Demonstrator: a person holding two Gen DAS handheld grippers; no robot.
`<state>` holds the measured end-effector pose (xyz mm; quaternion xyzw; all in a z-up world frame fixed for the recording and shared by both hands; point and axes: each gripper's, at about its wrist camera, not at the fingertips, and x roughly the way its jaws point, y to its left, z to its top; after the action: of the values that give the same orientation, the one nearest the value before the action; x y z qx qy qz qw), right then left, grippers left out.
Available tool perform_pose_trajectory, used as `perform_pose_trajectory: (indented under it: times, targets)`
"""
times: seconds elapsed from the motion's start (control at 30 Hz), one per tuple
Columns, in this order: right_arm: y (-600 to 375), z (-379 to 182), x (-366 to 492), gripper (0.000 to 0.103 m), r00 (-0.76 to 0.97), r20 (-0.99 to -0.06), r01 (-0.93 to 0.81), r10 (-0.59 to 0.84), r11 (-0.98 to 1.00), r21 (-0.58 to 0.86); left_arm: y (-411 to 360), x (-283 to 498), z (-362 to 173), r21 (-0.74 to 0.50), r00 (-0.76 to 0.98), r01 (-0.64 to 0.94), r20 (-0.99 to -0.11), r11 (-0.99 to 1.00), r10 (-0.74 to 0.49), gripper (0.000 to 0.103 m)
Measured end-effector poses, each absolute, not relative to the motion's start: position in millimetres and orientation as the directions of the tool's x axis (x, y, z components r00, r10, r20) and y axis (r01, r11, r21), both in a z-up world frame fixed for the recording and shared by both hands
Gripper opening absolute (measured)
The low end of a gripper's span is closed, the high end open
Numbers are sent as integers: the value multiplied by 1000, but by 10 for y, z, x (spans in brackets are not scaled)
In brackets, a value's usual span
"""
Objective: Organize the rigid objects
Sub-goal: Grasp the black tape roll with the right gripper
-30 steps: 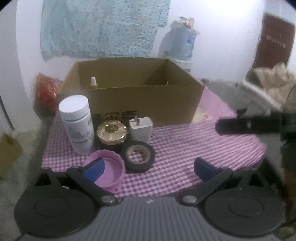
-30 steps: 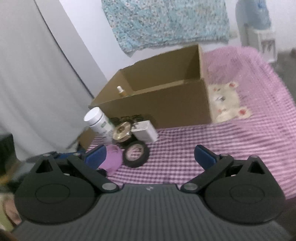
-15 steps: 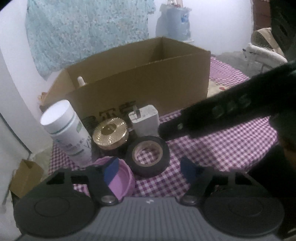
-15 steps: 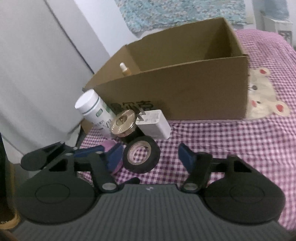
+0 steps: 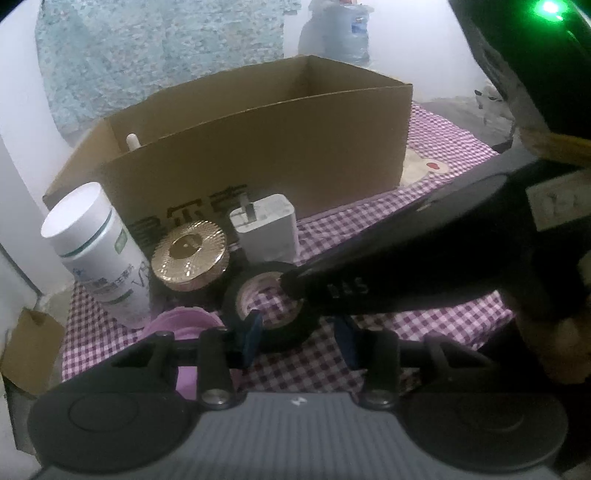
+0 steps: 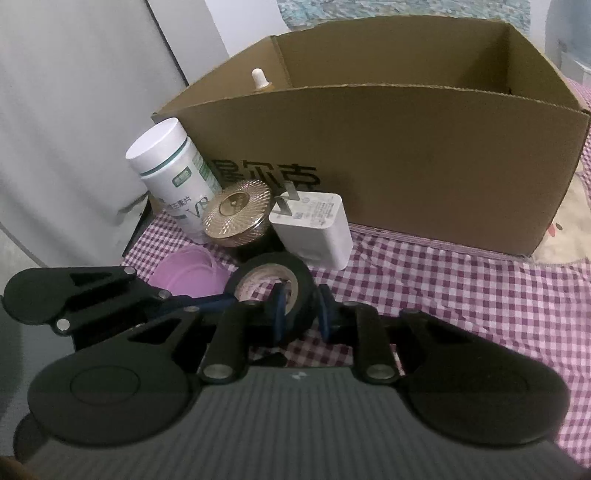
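My right gripper (image 6: 300, 309) has just closed and pinches the tape roll's (image 6: 273, 282) near wall. My left gripper (image 5: 300, 334), jaws also closing, straddles the roll (image 5: 271, 302) without a clear grip. Checked cloth (image 6: 443, 295) underneath; bottle (image 6: 173, 177), charger (image 6: 314, 229) and box (image 6: 406, 166) stand beyond.

**A dim room with a checked cloth and a patterned hanging**

A purple-and-white checked cloth (image 6: 461, 295) with a cartoon bear print (image 5: 424, 168) covers the surface. On the white wall (image 5: 229, 33) hangs a blue floral fabric (image 5: 147, 59). A water dispenser bottle (image 5: 343, 29) stands far back. A grey curtain (image 6: 74, 110) hangs at the left. A small cardboard box (image 5: 31, 354) sits on the floor.
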<state>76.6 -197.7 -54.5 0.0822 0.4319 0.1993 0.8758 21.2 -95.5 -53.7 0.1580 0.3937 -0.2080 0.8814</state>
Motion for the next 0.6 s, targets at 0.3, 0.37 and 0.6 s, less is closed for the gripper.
perform_pose_trajectory:
  times: [0.3,0.37,0.6]
  targets:
    - [-2068,-520,703,17,549,-735,-263,398,917,300,-1090,184,-538,74,582,540,-753,838,-308,44]
    - [-2128,-512,668,17,552,-739,-255,387,922,292,-1114,162,-541,54,572,555,-750,830,-333,44]
    - [-2460,-564,531,15,559,-772,-175,303,953,248,-1198,94,-546,80,595,572,-725,816,-346,56]
